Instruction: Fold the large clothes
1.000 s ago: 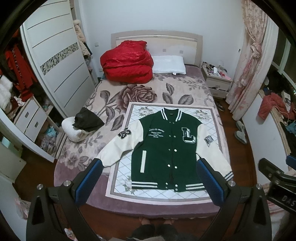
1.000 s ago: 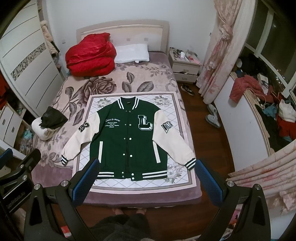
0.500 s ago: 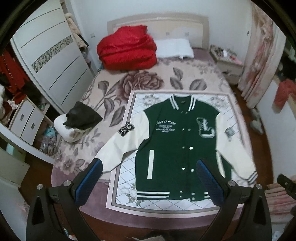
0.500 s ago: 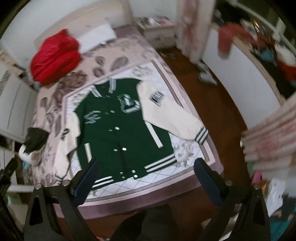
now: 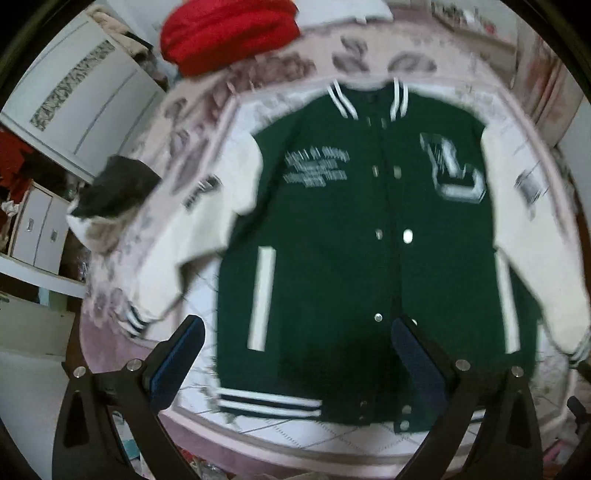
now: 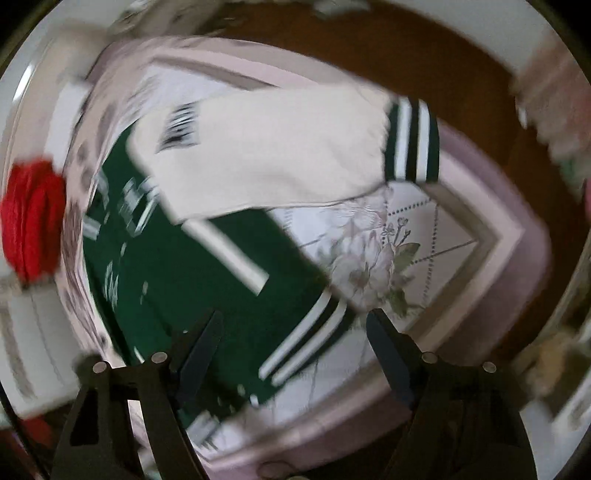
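Observation:
A green varsity jacket (image 5: 354, 236) with cream sleeves lies flat, front up, on a white patterned mat (image 5: 303, 435) on the bed. My left gripper (image 5: 295, 339) is open and empty, above the jacket's lower hem. My right gripper (image 6: 293, 328) is open and empty, above the jacket's (image 6: 207, 273) bottom right corner, near the striped hem. The cream right sleeve (image 6: 280, 147) with its striped cuff (image 6: 412, 142) stretches ahead of it. Both views are blurred by motion.
A red quilt (image 5: 229, 33) lies at the head of the bed. A dark garment on a white bundle (image 5: 110, 192) sits at the bed's left edge by the white wardrobe (image 5: 74, 103). Brown wooden floor (image 6: 461, 85) lies past the bed's right side.
Both grippers have moved down and much closer to the jacket. The right gripper has swung toward the jacket's right sleeve and lower right corner. Both stay open.

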